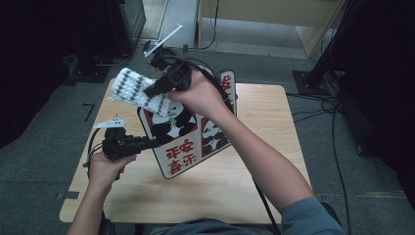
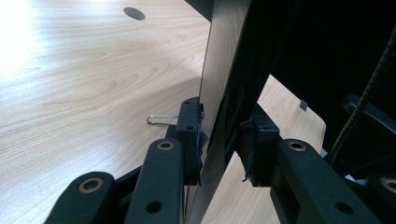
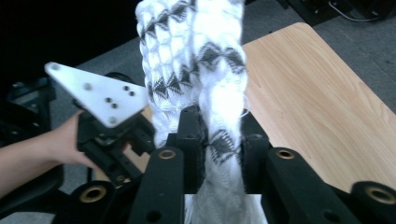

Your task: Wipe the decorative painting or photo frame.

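A: Pale wood is the table in the high view, and a panda-printed bag stands on it, left of the middle, with red characters on its face. What is holding the bag?

B: The left gripper, coming in from the near left. Its jaws reach the bag's left edge, low down. The left hand grips the handle just near of it.

A: And the right one?

B: The right gripper is up at the far left, above the top of the bag. The right hand has reached across the bag. The jaws are clamped on a white cloth with dark zigzag marks, which spreads out to the left, off the table surface.

A: What about the left gripper view?

B: There the left gripper has its two black jaws closed on the bag's thin edge, one pad on each side of the panel. The panel rises upright between them. A small wire clip lies on the table just beyond the left jaw.

A: And the right gripper view?

B: The right gripper pinches the cloth tightly between its jaws. The fabric bunches narrow at the pads, then widens upward and hangs out below them. On the left, the left gripper shows with its grey three-cornered plate, held in the left hand. The table lies to the right behind the cloth.
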